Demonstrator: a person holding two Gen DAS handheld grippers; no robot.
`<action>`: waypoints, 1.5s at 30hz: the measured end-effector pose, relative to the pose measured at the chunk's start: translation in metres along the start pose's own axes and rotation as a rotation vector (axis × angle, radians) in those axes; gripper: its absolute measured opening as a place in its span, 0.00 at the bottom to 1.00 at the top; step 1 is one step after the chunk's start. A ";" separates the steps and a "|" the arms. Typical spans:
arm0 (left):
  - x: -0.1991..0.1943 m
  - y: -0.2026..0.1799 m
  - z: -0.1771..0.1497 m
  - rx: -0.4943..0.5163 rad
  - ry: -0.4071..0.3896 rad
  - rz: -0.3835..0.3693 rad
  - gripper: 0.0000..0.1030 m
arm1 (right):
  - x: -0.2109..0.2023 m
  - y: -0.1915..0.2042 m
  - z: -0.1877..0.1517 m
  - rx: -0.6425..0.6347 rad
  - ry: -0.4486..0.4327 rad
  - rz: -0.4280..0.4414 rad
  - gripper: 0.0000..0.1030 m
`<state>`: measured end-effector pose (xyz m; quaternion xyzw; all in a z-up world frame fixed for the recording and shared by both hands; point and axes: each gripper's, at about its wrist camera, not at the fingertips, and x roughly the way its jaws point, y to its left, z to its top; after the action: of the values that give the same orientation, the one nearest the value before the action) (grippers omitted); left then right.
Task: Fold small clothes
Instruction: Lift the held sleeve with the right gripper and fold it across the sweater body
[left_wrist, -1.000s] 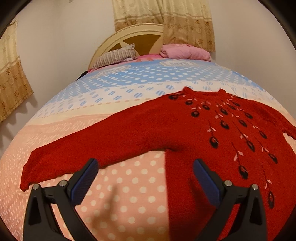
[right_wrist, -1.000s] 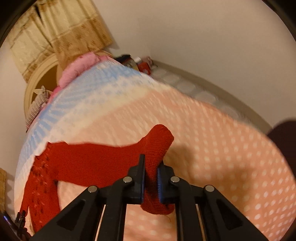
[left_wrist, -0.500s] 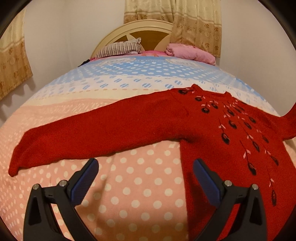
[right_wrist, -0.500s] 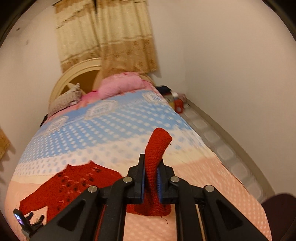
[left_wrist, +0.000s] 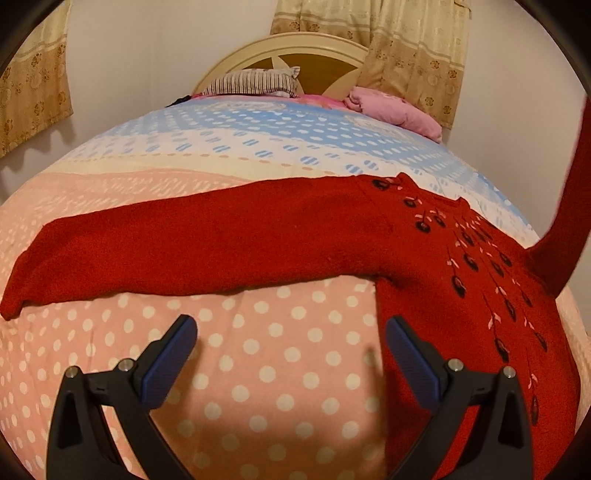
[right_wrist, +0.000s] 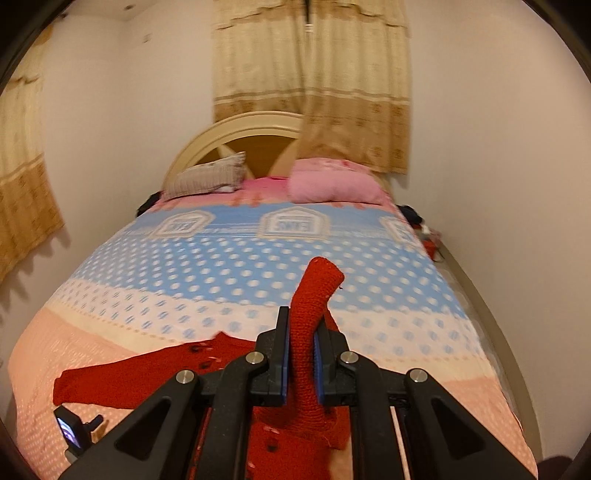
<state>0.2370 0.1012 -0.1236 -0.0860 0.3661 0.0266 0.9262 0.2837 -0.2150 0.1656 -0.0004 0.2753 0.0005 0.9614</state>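
Observation:
A red knitted sweater (left_wrist: 461, 280) with dark bead patterns lies flat on the polka-dot bedspread (left_wrist: 258, 369). Its left sleeve (left_wrist: 184, 251) stretches out flat to the left. My left gripper (left_wrist: 291, 354) is open and empty, just above the bedspread below that sleeve, beside the sweater's body. My right gripper (right_wrist: 301, 354) is shut on the right sleeve (right_wrist: 314, 295) and holds it lifted above the sweater's body. The lifted sleeve also shows in the left wrist view (left_wrist: 569, 206) at the right edge.
A striped pillow (right_wrist: 207, 177) and a pink pillow (right_wrist: 332, 181) lie at the headboard (right_wrist: 236, 133). Curtains (right_wrist: 314, 74) hang behind. A wall runs close along the bed's right side, with small items on the floor (right_wrist: 424, 229). The left gripper's body (right_wrist: 74, 435) shows at the lower left.
My right gripper has lifted the right sleeve up and swung it over toward the sweater's body. My left gripper has shifted left along the bed and stayed open.

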 end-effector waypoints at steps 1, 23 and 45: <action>0.000 0.000 0.000 -0.001 0.001 0.000 1.00 | 0.005 0.013 0.000 -0.013 0.004 0.016 0.09; 0.010 0.006 -0.001 -0.023 0.057 -0.011 1.00 | 0.218 0.211 -0.158 -0.183 0.338 0.332 0.22; 0.031 -0.041 0.052 0.150 0.005 0.043 1.00 | 0.148 -0.071 -0.237 0.095 0.314 0.028 0.53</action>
<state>0.2992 0.0702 -0.1013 -0.0086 0.3709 0.0187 0.9284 0.2836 -0.2860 -0.1134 0.0488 0.4220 0.0011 0.9053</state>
